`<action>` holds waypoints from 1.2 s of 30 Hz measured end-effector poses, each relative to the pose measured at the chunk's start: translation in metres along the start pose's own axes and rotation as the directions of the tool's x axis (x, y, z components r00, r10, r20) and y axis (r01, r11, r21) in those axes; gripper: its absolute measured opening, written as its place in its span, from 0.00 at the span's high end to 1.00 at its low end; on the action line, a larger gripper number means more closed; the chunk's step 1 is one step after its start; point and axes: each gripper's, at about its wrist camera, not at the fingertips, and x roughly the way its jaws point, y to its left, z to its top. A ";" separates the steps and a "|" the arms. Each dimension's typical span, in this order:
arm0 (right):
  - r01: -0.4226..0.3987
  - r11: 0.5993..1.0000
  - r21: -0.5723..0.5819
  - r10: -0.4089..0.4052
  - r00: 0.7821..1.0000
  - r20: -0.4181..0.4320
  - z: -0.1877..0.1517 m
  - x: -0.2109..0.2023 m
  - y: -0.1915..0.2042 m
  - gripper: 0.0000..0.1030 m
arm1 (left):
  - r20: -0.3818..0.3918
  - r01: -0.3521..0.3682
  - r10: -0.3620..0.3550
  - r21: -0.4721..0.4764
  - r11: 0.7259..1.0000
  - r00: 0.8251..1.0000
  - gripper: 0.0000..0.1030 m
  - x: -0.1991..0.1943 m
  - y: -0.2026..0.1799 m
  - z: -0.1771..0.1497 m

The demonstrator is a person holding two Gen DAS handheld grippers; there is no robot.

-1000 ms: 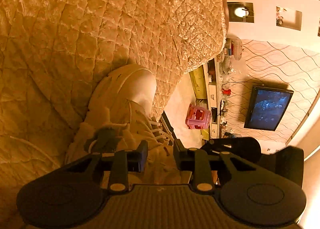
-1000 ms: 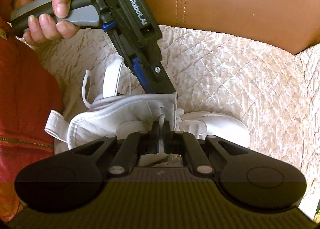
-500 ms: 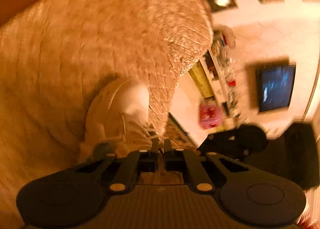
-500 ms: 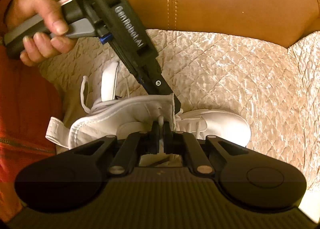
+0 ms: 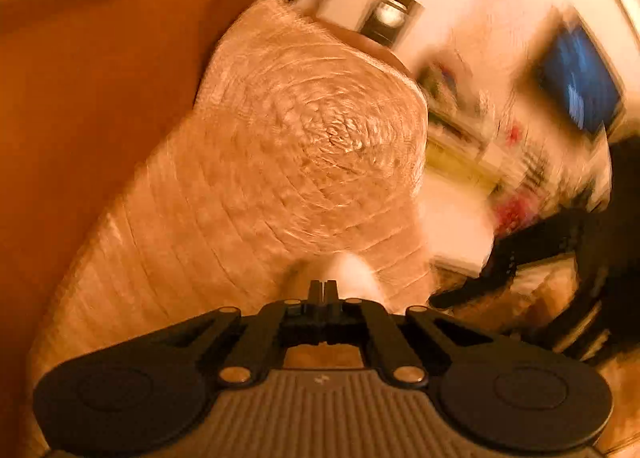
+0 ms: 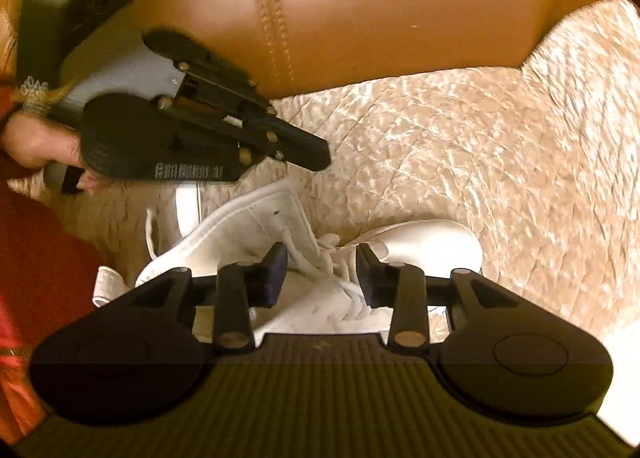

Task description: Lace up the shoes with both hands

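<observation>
Right-wrist view: my right gripper [image 6: 320, 272] gapes empty over the shoe [image 6: 400, 246]; my left gripper [image 5: 322, 292], pinched together, holds lace, I judge; regrasp next.

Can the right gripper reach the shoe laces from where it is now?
Probably yes: the right gripper is open directly over the white laces of the shoe, and nothing stands between.

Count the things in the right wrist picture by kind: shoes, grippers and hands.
Shoes: 1, the white shoe
Grippers: 2, the left gripper and the right gripper
Hands: 1, the left hand
Total: 4
</observation>
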 end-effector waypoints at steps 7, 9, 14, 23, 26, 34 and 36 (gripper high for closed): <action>-0.075 0.992 0.102 0.065 0.993 0.095 -0.012 -0.020 -0.014 0.57 | -0.088 0.181 -0.218 -0.310 0.933 0.972 0.67 -0.015 0.029 0.000; -0.082 0.987 0.135 0.065 0.990 0.123 -0.012 -0.025 -0.019 0.57 | -0.078 0.201 -0.243 -0.348 0.916 0.967 0.62 -0.011 0.029 -0.003; -0.074 0.982 0.175 0.043 0.984 0.175 -0.014 -0.033 -0.017 0.57 | -0.104 0.166 -0.233 -0.436 0.884 0.967 0.78 0.015 0.038 -0.012; -0.094 0.951 0.296 0.008 0.959 0.282 -0.036 -0.045 -0.015 0.57 | -0.102 0.179 -0.283 -0.562 0.808 0.954 0.78 0.031 0.051 -0.033; -0.113 0.929 0.352 -0.006 0.948 0.320 -0.046 -0.048 -0.018 0.57 | -0.106 0.183 -0.275 -0.515 0.837 0.956 0.97 0.032 0.044 -0.031; -0.173 0.858 0.484 -0.049 0.910 0.413 -0.070 -0.045 -0.030 0.57 | 0.032 -0.127 0.123 0.243 0.962 0.992 1.00 0.010 -0.048 -0.036; -0.181 0.850 0.494 -0.055 0.903 0.427 -0.073 -0.045 -0.030 0.57 | 0.116 -0.234 0.205 0.378 0.896 0.972 1.00 0.012 -0.060 -0.044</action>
